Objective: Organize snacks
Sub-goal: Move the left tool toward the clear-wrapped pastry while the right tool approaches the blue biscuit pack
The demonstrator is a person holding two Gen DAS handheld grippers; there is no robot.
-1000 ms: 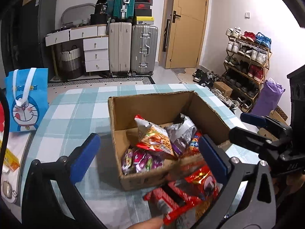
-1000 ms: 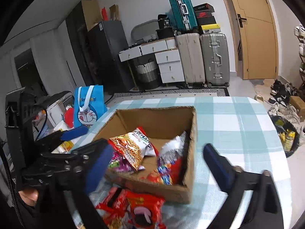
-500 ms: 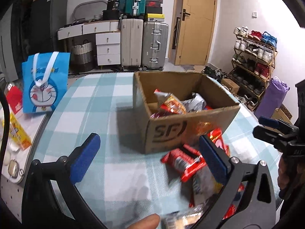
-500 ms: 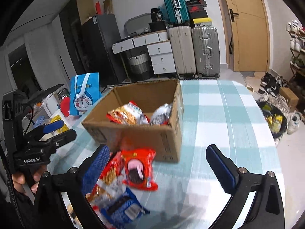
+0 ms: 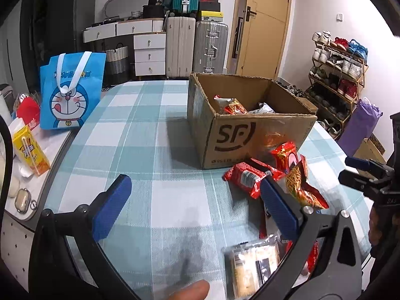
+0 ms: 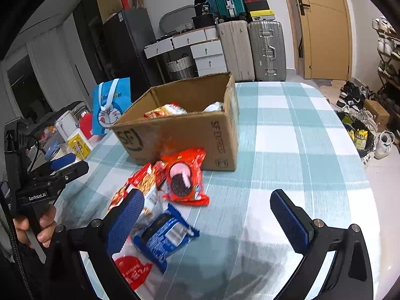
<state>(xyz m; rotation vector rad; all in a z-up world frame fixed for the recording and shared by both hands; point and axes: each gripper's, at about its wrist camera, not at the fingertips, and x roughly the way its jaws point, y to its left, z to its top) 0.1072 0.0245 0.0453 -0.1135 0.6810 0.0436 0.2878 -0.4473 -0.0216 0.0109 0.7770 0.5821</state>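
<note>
A cardboard box (image 5: 250, 137) (image 6: 175, 135) stands on the checked tablecloth and holds several snack packs. Loose packs lie in front of it: a red cookie pack (image 6: 186, 177), a blue cookie pack (image 6: 166, 232), a red wafer pack (image 5: 246, 178), an orange snack bag (image 5: 301, 187) and a clear cracker pack (image 5: 252, 267). My left gripper (image 5: 195, 207) is open and empty above the cloth, left of the packs. My right gripper (image 6: 207, 222) is open and empty above the cloth, with its left finger over the packs.
A blue cartoon bag (image 5: 71, 92) and a yellow drink carton (image 5: 30, 150) sit at the table's left side. The table edge (image 6: 360, 155) curves on the right. Suitcases, drawers and a shoe rack (image 5: 337, 75) stand beyond the table.
Both grippers have drawn back and down from over the box to above the cloth in front of it. The loose packs now lie between and under the fingers.
</note>
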